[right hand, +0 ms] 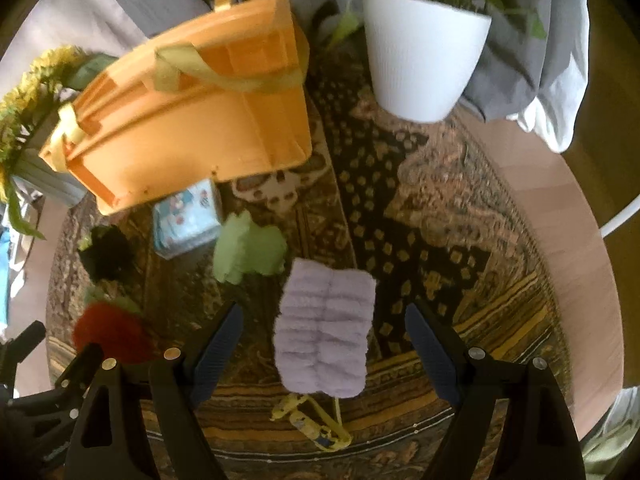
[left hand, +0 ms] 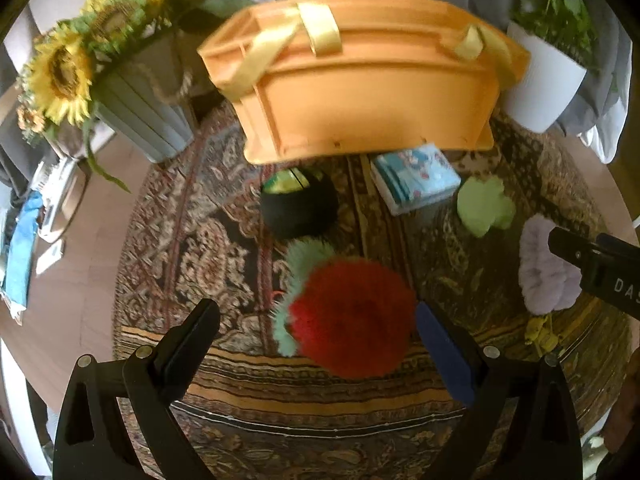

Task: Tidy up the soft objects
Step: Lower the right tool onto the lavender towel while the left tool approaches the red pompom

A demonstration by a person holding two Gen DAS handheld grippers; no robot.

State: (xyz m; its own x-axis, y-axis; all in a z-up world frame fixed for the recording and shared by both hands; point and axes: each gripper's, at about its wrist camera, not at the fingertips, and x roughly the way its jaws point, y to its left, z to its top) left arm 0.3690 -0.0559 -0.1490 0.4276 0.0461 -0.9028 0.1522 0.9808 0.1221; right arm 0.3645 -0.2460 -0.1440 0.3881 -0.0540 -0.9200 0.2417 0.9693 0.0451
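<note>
Both grippers spread wide, holding nothing. My left gripper [left hand: 316,336] frames the red pompom [left hand: 352,316] on the rug [left hand: 192,216]; right gripper [right hand: 324,344] frames the lilac fuzzy pad [right hand: 326,328]. Orange basket [left hand: 360,80] sits beyond. Risk: fluffy fibres slip on closing, or I snag the yellow keychain [right hand: 312,424] just beside the pad.

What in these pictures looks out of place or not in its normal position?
The soft items lie loose on the rug: a red pompom, a lilac fluffy cloth, a green plush and a black ball. All sit outside the orange basket. Nothing looks spilled or damaged.
</note>
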